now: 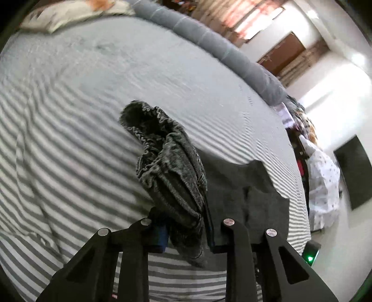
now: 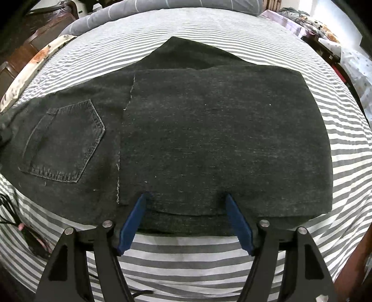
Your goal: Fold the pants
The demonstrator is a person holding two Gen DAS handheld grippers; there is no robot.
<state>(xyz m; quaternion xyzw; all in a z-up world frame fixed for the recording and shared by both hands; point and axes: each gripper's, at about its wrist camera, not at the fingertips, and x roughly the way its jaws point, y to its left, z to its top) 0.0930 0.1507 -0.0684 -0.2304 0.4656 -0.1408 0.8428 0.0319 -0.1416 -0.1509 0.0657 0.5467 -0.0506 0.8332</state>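
Left wrist view: the gathered waistband of the pants (image 1: 169, 167) was seen pinched in the nearly closed left tool (image 1: 186, 234), lifted above the striped bed (image 1: 69, 116). Right wrist view: the right tool (image 2: 186, 223) was held wide open, empty, at the folded pants' near edge.

This is a bedroom in a home. A bed (image 2: 232, 267) fills both views, made up with a grey-and-white striped sheet (image 1: 69, 139). A long grey bolster (image 1: 209, 39) with thin pale stripes runs along its far edge, and a floral pillow (image 1: 60, 16) lies at one corner. Dark carved wooden furniture (image 2: 34, 34) stands beside the bed. Beyond it are white walls, a brown wooden door (image 1: 283, 53), a sunlit curtained window (image 1: 251, 18) and heaped clothes and bedding (image 1: 323, 181).
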